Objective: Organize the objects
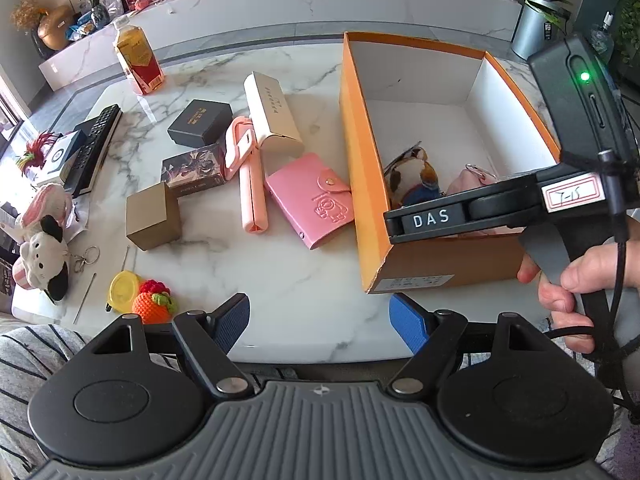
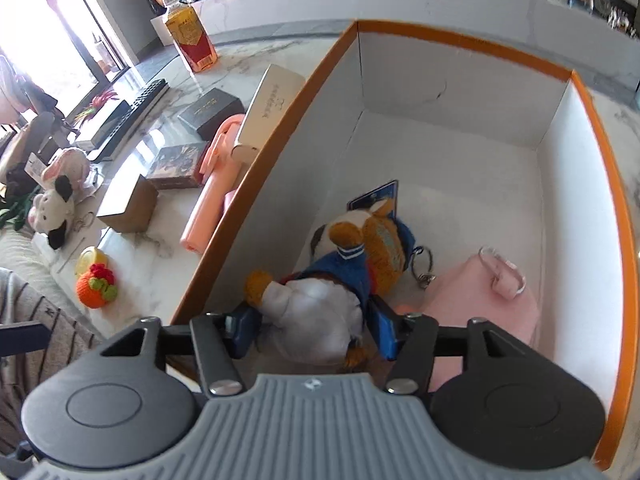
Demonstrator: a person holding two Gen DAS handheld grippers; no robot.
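Note:
An orange box (image 1: 362, 168) with a white inside stands on the marble table; it also shows in the right wrist view (image 2: 472, 44). My right gripper (image 2: 314, 332) is inside the box, its blue fingers against both sides of a plush toy in a blue outfit (image 2: 320, 320); the toy also shows in the left wrist view (image 1: 412, 178). A pink pouch (image 2: 492, 292) lies beside it in the box. My left gripper (image 1: 320, 322) is open and empty above the table's front edge. A pink wallet (image 1: 310, 204), a pink selfie stick (image 1: 250, 184) and several small boxes lie left of the orange box.
A tea bottle (image 1: 138, 60) stands at the back left. A remote (image 1: 98, 148), a cow plush (image 1: 44, 256), a crocheted orange (image 1: 154, 300) and a yellow lid (image 1: 124, 290) lie at the left. The right gripper's body (image 1: 520, 208) hangs over the orange box.

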